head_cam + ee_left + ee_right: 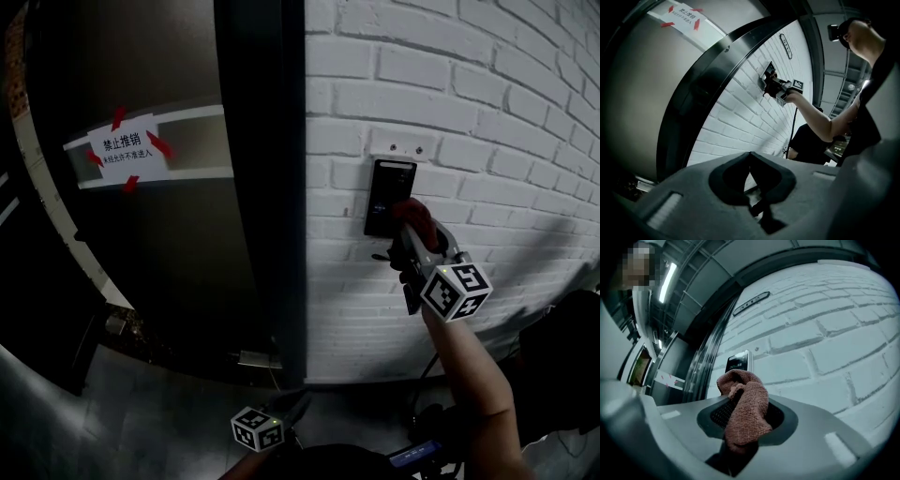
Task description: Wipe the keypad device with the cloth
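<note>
The keypad device (389,192) is a black upright panel fixed to the white brick wall (487,122). My right gripper (412,230) is shut on a reddish cloth (415,217), which is at the panel's lower right corner. In the right gripper view the cloth (747,404) bunches out between the jaws of my right gripper (745,416), with the keypad device (738,362) just beyond it. My left gripper (281,417) hangs low, well below the panel; its jaws (751,176) are shut with nothing in them. From the left gripper view the keypad device (767,72) is far off.
A dark door (169,234) with a paper notice (127,150) taped in red stands left of a black door frame (267,187). A narrow sign plate (750,303) sits high on the wall. A person in black (808,140) is further along the wall.
</note>
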Tool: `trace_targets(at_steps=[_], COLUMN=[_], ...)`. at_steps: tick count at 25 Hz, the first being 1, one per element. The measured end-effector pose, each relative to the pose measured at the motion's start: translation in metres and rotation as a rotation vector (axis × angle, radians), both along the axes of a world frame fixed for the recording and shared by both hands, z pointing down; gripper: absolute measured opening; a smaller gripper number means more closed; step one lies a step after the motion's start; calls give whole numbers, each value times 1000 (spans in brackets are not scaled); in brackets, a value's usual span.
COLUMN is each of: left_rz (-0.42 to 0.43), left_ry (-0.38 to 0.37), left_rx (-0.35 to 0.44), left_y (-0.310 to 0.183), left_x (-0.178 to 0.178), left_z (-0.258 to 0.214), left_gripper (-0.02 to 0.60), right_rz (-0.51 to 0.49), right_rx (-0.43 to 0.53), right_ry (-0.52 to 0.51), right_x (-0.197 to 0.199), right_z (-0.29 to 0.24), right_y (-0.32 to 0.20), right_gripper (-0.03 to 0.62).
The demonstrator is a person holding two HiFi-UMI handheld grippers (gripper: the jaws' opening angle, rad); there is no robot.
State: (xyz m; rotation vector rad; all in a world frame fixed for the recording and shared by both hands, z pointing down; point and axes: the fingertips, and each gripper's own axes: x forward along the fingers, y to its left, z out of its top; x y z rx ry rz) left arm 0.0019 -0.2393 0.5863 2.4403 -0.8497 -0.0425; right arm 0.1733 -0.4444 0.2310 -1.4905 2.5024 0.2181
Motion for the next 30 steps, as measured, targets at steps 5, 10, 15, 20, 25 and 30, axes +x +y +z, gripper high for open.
trace_targets(at_steps=[5,10,15,20,25,30], left_rz=[-2,8,27,8,-7,-5], left_ry=[4,3,1,8,6,6], left_rx=[-3,-2,-1,-14,-22,-30], left_y=[-1,-2,0,3,0,-1], left_x=[-2,3,7,-1,-7,-9], left_z=[0,0,0,4,7,9], left_gripper=[5,5,5,5,5,5], right_rz=[-66,-87,133,143,218,256], right_rx=[74,143,356,571,517,552], right_ry=[-67,-13,354,419,937,1306], right_x=[-4,-7,-24,-34,-75,-108], right_z=[-49,-96,-143,-187,-129,-93], right_y=[-3,-4,-5,47,13,-6], right_gripper=[118,118,112,112,112,97])
